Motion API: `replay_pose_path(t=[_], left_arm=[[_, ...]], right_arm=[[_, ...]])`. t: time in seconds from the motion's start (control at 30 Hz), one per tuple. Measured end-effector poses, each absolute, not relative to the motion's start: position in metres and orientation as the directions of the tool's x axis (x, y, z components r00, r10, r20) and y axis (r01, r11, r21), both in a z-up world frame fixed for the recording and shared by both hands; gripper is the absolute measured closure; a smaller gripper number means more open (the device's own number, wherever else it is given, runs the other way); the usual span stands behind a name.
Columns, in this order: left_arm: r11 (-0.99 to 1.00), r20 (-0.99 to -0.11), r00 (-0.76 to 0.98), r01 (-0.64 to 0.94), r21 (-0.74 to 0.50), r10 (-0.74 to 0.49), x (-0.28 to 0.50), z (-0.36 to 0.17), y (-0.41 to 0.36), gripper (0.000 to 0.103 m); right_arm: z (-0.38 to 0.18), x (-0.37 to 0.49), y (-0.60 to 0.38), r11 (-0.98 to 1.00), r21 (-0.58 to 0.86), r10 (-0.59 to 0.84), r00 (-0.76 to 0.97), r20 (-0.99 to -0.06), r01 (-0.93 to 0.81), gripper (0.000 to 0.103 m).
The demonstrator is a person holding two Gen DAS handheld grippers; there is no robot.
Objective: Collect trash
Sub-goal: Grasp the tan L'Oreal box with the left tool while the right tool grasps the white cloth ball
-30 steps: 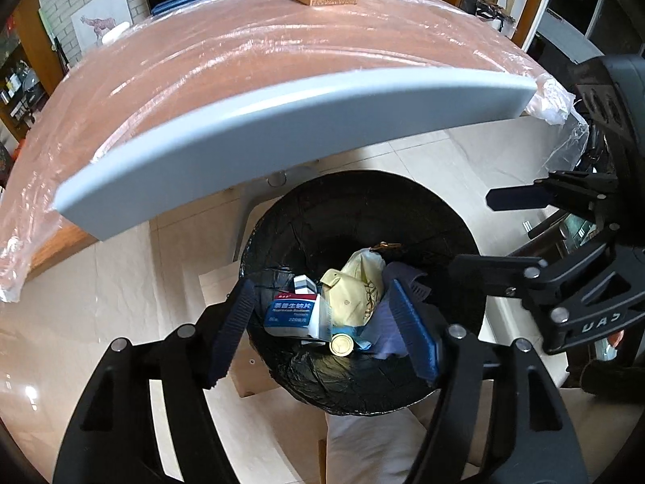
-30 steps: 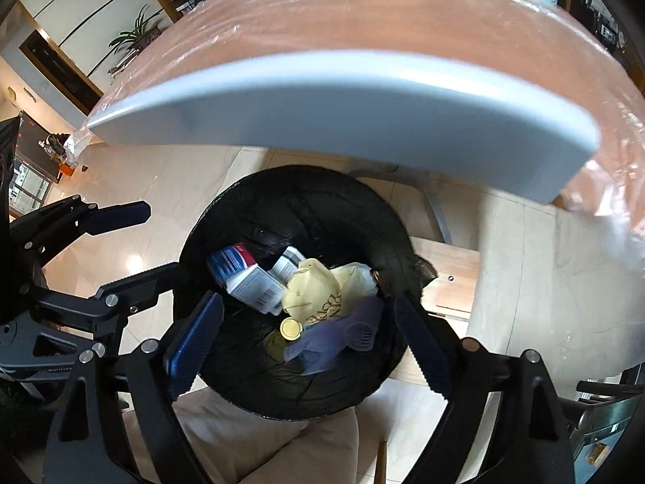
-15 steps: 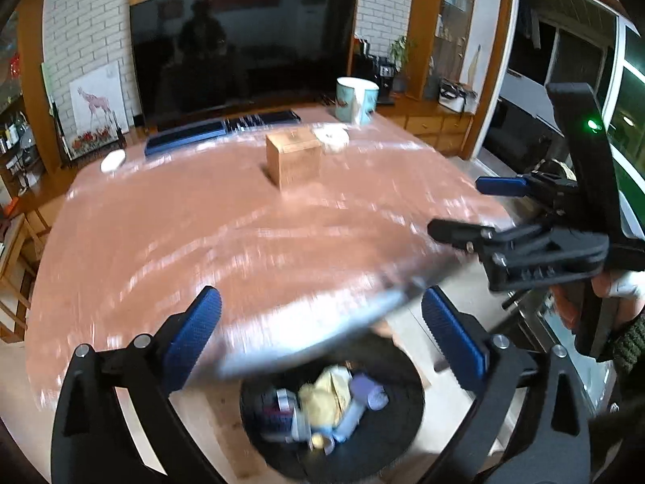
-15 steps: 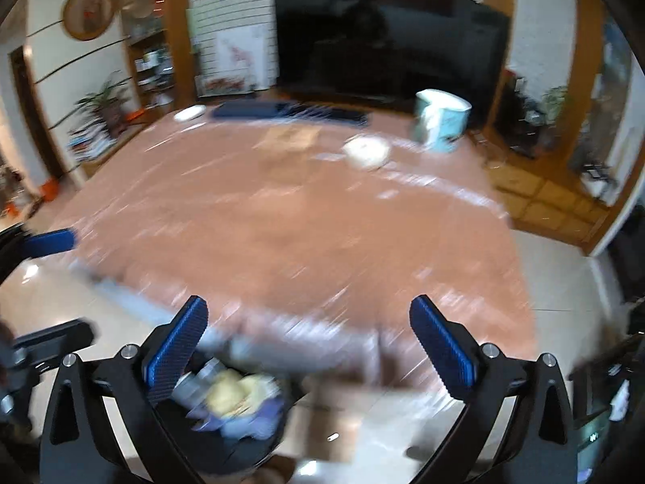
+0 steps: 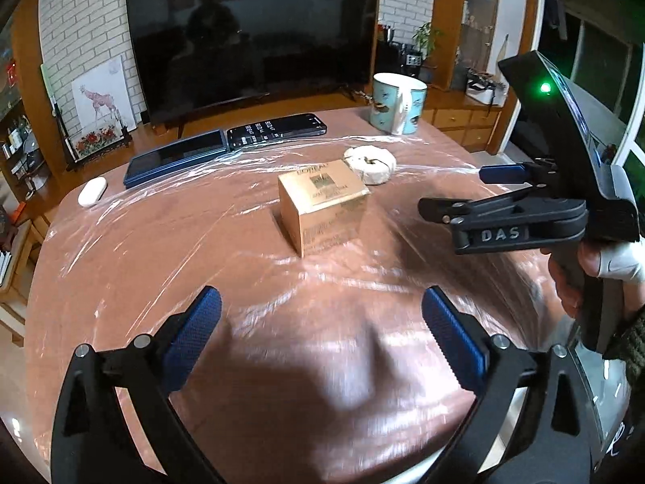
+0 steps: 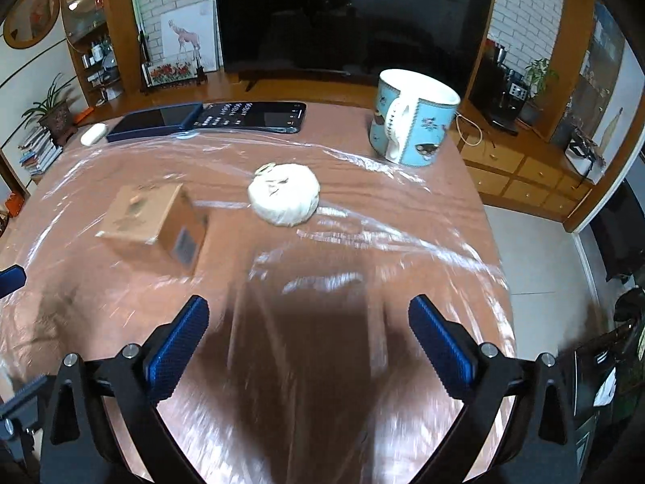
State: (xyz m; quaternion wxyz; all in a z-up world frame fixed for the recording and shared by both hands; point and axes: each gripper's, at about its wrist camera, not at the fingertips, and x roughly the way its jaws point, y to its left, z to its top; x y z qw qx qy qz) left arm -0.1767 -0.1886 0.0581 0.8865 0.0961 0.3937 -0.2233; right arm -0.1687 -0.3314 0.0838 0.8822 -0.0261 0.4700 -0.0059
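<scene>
Left wrist view, gold cardboard box (image 5: 322, 205), upright, closed

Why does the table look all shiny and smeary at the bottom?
Left wrist view: glare streaks on the plastic-wrapped table, near edge motion-blurred; gold box sharp. Right wrist view: the near table blurs under a dark shadow; mug stays crisp.

It was a home living room: a large television (image 5: 258, 36) stood behind the bench (image 5: 161, 258), wooden cabinets (image 6: 520, 173) beside it
</scene>
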Motion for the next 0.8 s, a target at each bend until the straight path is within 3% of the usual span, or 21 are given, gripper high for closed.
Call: replay_pose_path(t=[0.3,0.5,0.6,0.67,0.73,0.8], left_arm=[[0.924,-0.777,0.587,0.381,0.017,-0.228,-0.127,0.039,-0.216,0.003],[0.942,-0.781,0.586,0.335,-0.008,-0.215,-0.101,0.036,-0.219,0.003],[0.943,-0.787,0.577,0.331,-0.02,-0.22,-0.091,0.034,-0.218,0.012],[0.943,-0.792,0.568,0.332,-0.03,-0.225,-0.087,0.033,-0.217,0.023],[0.942,-0.796,0.559,0.333,-0.04,-0.231,-0.084,0.031,-0.217,0.034],[0.941,-0.799,0.552,0.333,-0.052,-0.24,-0.082,0.03,-0.215,0.039]], right_arm=[[0.06,-0.111,-0.325,0.983,-0.124,-0.035,0.523,-0.852,-0.136,0.005],[0.056,-0.085,-0.328,0.986,-0.032,0.056,0.495,-0.867,-0.166,0.021],[0.056,-0.078,-0.328,0.984,-0.007,0.082,0.496,-0.864,-0.176,0.027],[0.056,-0.075,-0.325,0.981,-0.005,0.095,0.503,-0.859,-0.193,0.032],[0.057,-0.075,-0.323,0.979,-0.002,0.104,0.511,-0.854,-0.202,0.047],[0.058,-0.075,-0.323,0.979,0.004,0.11,0.516,-0.849,-0.203,0.052]])
